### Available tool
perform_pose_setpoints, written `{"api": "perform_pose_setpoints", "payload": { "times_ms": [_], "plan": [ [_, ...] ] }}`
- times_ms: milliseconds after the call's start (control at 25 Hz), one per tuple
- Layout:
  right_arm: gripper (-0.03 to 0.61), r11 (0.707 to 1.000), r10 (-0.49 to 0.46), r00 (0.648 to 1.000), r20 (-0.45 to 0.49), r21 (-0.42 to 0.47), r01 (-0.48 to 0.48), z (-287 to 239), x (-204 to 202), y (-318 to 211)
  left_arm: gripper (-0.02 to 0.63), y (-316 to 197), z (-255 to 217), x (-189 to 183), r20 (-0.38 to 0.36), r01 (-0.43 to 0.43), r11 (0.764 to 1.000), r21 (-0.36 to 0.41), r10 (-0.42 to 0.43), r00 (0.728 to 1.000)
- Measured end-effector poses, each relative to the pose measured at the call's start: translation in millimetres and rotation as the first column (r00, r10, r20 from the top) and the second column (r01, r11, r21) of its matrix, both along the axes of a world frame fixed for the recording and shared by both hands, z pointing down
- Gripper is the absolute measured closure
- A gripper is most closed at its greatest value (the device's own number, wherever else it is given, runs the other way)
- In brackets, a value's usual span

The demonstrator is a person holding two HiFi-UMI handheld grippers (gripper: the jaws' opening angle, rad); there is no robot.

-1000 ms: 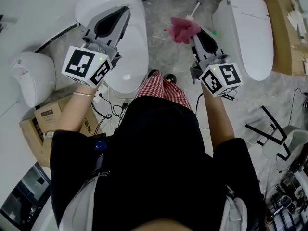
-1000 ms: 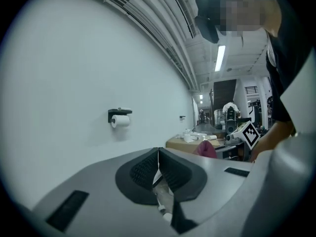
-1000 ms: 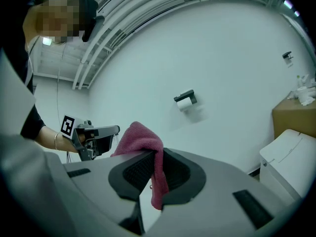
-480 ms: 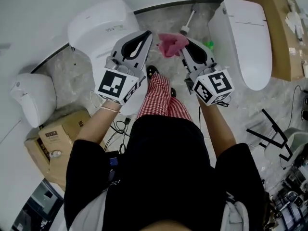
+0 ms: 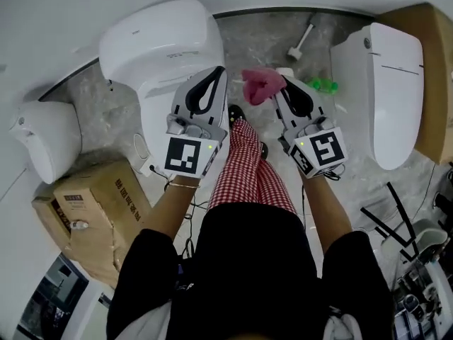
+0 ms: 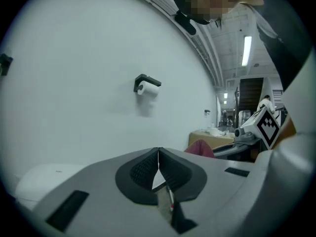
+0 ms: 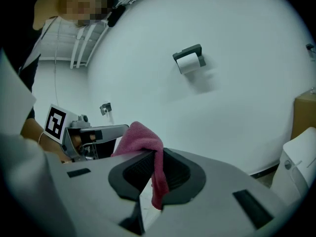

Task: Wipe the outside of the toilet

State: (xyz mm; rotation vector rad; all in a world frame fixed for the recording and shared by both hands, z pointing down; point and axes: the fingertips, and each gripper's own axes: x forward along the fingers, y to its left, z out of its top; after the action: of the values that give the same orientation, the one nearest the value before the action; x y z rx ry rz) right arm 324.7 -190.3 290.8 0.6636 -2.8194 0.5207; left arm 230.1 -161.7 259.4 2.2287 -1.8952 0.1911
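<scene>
The toilet (image 5: 159, 41) at far left, lid down, looks like the one to wipe: it lies just under and beyond the left gripper (image 6: 158, 151), with its bowl side turned toward the person. The right gripper (image 7: 157, 156) is clamped on a pink cloth (image 5: 260, 85). The cloth bunches above the tips and hangs down between them, and it is held in the gap between the two toilets, apparently touching neither. The left gripper's jaws are pressed together with nothing between them.

To wipe well, I would swing the cloth left onto the shell and lead with the bunched part, not the hard tips. Long strokes should run from the top down the curved side. The loose tail must be kept from folding under the jaws. The idle left gripper is best kept clear of the stroke.

A second toilet (image 5: 386, 83) stands well apart at right, and a smaller white fixture (image 5: 42, 137) sits at left. One cardboard box (image 5: 95, 211) lies near left and another (image 5: 433, 62) at far right. The person's checked trouser legs (image 5: 248, 168) stand close beside the bowl and crowd its near side. Cables (image 5: 159, 172) trail on the floor at its base and could snag a low pass. A stick tool (image 5: 301, 42) and a small green thing (image 5: 322, 85) lie on the far floor, out of the way.
</scene>
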Motion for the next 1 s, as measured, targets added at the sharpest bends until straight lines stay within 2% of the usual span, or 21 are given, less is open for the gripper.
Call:
{"api": "perform_pose_setpoints", "payload": {
  "times_ms": [200, 360, 480, 600, 720, 1000],
  "plan": [
    [0.522, 0.997, -0.073, 0.997, -0.027, -0.014, 0.073, 50, -43, -12, 0.603, -4, 48, -37, -0.020, 0.098, 0.995, -0.012, -0.099, 0.995],
    [0.522, 0.993, -0.115, 0.992, -0.048, -0.005, 0.115, 79, -68, -19, 0.603, -2, 76, -52, 0.008, 0.116, 0.993, -0.017, -0.116, 0.993],
    [0.522, 0.990, -0.142, 0.988, -0.055, -0.027, 0.141, 98, -84, -21, 0.603, -1, 95, -61, -0.021, 0.143, 0.989, -0.038, -0.144, 0.989],
    [0.522, 0.986, -0.161, 0.985, -0.064, -0.044, 0.159, 112, -97, -18, 0.603, -1, 100, -74, -0.010, 0.184, 0.982, -0.043, -0.185, 0.983],
    [0.522, 0.984, -0.178, 0.982, -0.066, -0.039, 0.176, 120, -112, -17, 0.603, -1, 103, -84, 0.020, 0.188, 0.981, -0.036, -0.187, 0.982],
    [0.522, 0.979, -0.199, 0.978, -0.055, -0.053, 0.196, 141, -142, -14, 0.603, 4, 121, -88, -0.049, 0.219, 0.973, -0.073, -0.222, 0.974]
  ]
}}
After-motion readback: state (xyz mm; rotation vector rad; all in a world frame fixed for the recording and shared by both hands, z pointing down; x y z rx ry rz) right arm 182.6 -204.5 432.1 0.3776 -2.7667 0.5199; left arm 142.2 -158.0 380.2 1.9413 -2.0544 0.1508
